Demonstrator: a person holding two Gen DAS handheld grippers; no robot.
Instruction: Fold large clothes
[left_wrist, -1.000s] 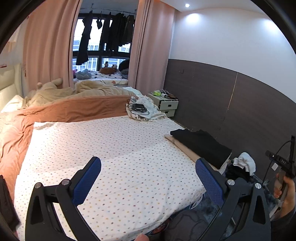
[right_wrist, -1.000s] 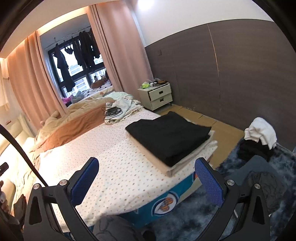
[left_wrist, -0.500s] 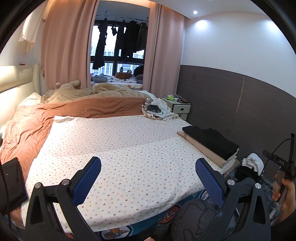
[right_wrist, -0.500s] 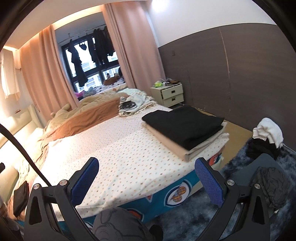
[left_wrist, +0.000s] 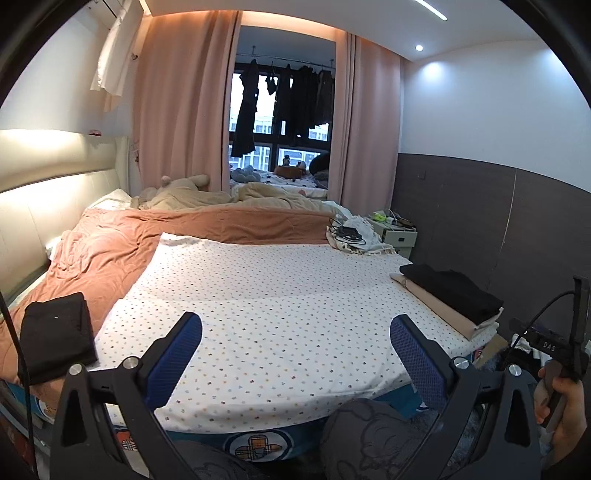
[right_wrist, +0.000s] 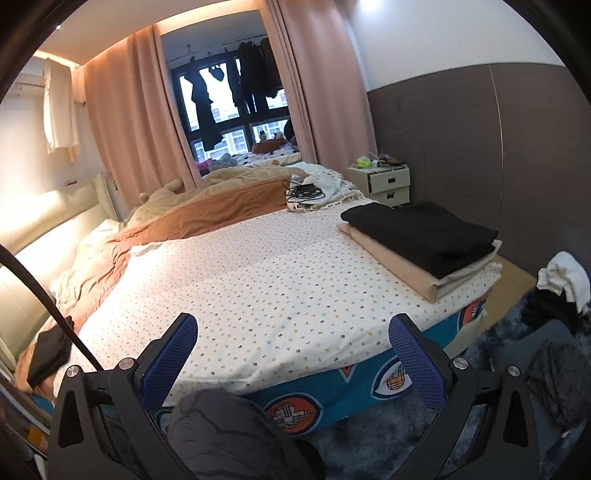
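Note:
A stack of folded clothes, black (left_wrist: 452, 291) (right_wrist: 421, 230) on top of beige (left_wrist: 439, 312) (right_wrist: 395, 260), lies at the right corner of the dotted bed sheet (left_wrist: 280, 295) (right_wrist: 266, 280). Another folded black garment (left_wrist: 55, 339) (right_wrist: 50, 350) rests on the orange blanket at the left edge. Unfolded white and black clothes (right_wrist: 557, 291) are heaped on the floor to the right. My left gripper (left_wrist: 295, 341) and right gripper (right_wrist: 293, 341) both hover open and empty over the near edge of the bed. A hand (left_wrist: 561, 402) holds the right gripper's handle in the left wrist view.
An orange blanket (left_wrist: 122, 247) and beige duvet (left_wrist: 221, 197) cover the far and left side of the bed. A white cloth with cables (left_wrist: 351, 236) lies at the far right corner beside a nightstand (right_wrist: 388, 182). A grey-clad knee (right_wrist: 229, 432) and shaggy rug (right_wrist: 388, 443) are below.
Both grippers have pulled back and risen from the bed, so more of the room and the left black garment come into view. Both stay open and empty.

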